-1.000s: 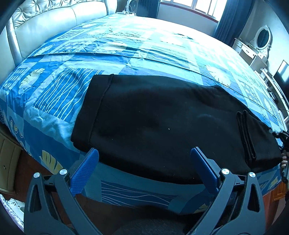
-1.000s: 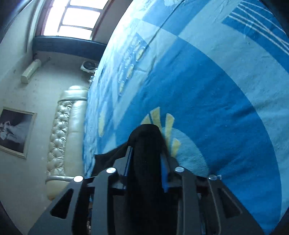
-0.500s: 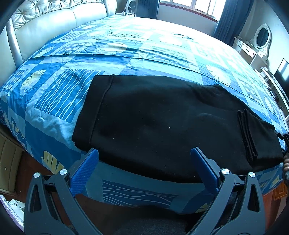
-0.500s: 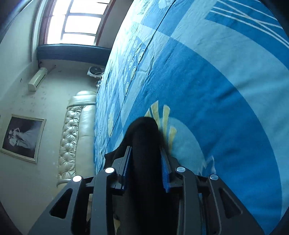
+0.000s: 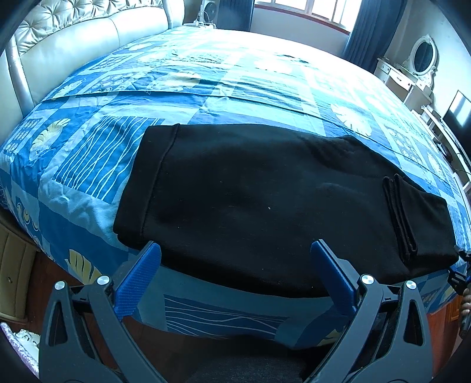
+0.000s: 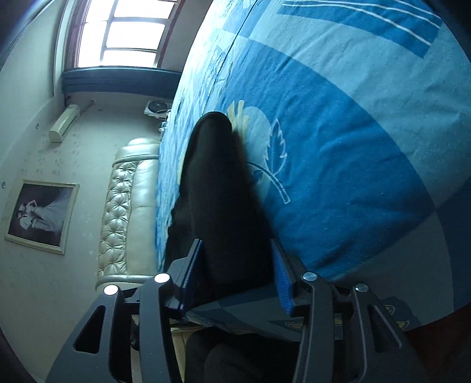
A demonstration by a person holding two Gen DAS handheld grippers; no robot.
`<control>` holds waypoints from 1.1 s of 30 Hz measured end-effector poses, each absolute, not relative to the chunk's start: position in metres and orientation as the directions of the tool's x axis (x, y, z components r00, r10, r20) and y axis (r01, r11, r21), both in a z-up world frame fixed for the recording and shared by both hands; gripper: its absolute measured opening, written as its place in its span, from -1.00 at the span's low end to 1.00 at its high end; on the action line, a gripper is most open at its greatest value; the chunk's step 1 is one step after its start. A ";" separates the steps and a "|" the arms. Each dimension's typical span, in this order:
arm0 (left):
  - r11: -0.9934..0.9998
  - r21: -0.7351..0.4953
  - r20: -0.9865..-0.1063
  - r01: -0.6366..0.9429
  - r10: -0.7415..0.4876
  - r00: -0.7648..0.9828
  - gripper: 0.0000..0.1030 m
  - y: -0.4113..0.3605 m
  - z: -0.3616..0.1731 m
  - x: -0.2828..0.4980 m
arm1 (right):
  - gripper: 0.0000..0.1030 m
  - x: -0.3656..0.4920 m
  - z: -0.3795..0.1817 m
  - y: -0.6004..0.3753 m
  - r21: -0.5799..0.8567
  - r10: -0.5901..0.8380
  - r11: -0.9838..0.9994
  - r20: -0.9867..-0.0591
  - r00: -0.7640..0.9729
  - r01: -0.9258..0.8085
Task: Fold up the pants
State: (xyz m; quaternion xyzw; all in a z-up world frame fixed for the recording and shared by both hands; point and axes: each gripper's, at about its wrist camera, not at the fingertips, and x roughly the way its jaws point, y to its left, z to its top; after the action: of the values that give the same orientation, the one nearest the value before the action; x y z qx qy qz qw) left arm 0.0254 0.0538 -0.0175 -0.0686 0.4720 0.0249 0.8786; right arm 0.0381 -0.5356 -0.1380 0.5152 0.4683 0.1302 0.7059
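The black fabric pants (image 5: 265,203) lie flat across the near part of the bed with the blue patchwork leaf-and-stripe cover (image 5: 223,88), stretched sideways along the near edge. Their wide hemmed end (image 5: 144,182) is on the left, and on the right a narrower part is folded back on top, showing stacked layered edges (image 5: 400,218). The near border of the pants runs just beside the edge of the bed, where the cover drops over the side.

The left tongs (image 5: 232,274) hover just in front of that near border, the blue-padded fingers (image 5: 138,277) spread wide apart and holding nothing; whether the pad tips touch the cloth cannot be told.

From the right wrist view, the right tongs (image 6: 235,280) are parted with a fold of the black pants (image 6: 217,194) lying between the blue pads (image 6: 281,280). A gap shows between the cloth and each pad, so the tongs are not clamped on it. That fold rises away from the tongs and rests against the blue cover (image 6: 353,153).

Behind the bed stands a cream tufted leather headboard (image 5: 73,38), with a bright window (image 5: 318,11) and dark blue curtains (image 5: 365,32) beyond. A white dresser with an oval mirror (image 5: 421,59) sits at the right. A framed picture (image 6: 41,215) hangs on the wall.
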 end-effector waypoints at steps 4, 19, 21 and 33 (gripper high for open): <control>0.989 -0.099 -0.833 -0.113 -0.020 0.553 0.96 0.055 -0.018 0.025 | -0.53 0.037 -0.141 -0.534 0.818 0.635 0.488 -0.572 0.519 0.304; 0.989 -0.084 -0.821 -0.122 0.001 0.571 0.96 0.058 -0.015 0.025 | -0.29 -0.001 -0.087 -0.566 0.775 0.340 0.490 -0.591 0.732 0.399; 0.990 -0.077 -0.818 -0.122 0.007 0.576 0.96 0.058 -0.015 0.026 | -0.29 0.001 -0.070 -0.555 0.787 0.349 0.508 -0.560 0.751 0.351; 0.985 -0.083 -0.813 -0.150 0.021 0.582 0.96 0.069 -0.012 0.026 | -0.29 0.072 -0.071 -0.352 0.819 0.729 0.574 -0.514 0.452 0.005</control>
State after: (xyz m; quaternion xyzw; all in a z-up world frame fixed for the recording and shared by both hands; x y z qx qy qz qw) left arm 0.0264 0.0688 -0.0120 -0.0713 0.4547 0.0483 0.8865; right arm 0.0718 -0.3522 -0.0712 0.3944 0.4654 0.2399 0.7552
